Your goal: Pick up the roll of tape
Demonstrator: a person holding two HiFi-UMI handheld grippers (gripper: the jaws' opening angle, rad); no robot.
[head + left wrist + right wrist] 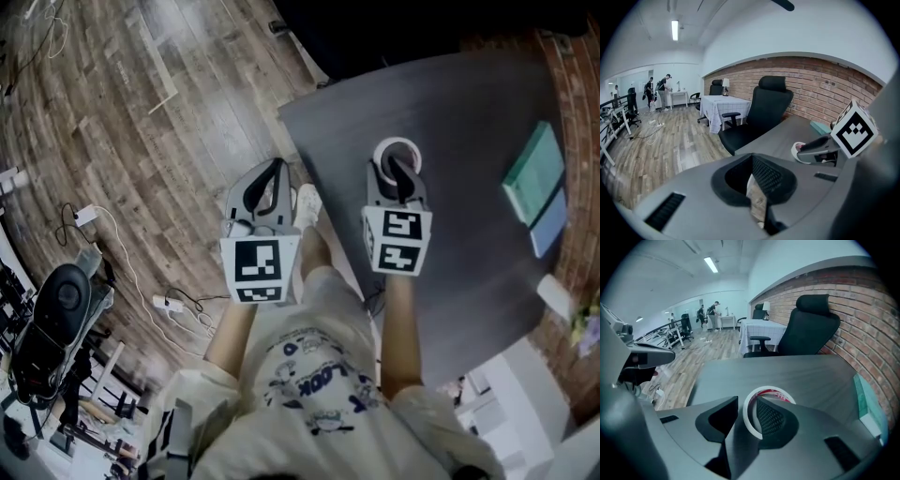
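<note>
Right claw (747, 403) clamped across wall of roll of tape (769, 389) on counter (787, 369), frame centre; left claw (753, 164) closed.

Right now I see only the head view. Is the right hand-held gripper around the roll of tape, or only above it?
Observer: Around it. In the right gripper view, the right hand-held gripper straddles the wall of the roll of tape: one jaw in the hole, one outside. I cannot tell whether they press.
Operator: Is the roll lifted?
Observer: It seems not. In the left gripper view it rests on the table.
Operator: And the other one?
Observer: In its own view, the left hand-held gripper has its jaw tips together and holds nothing.
</note>
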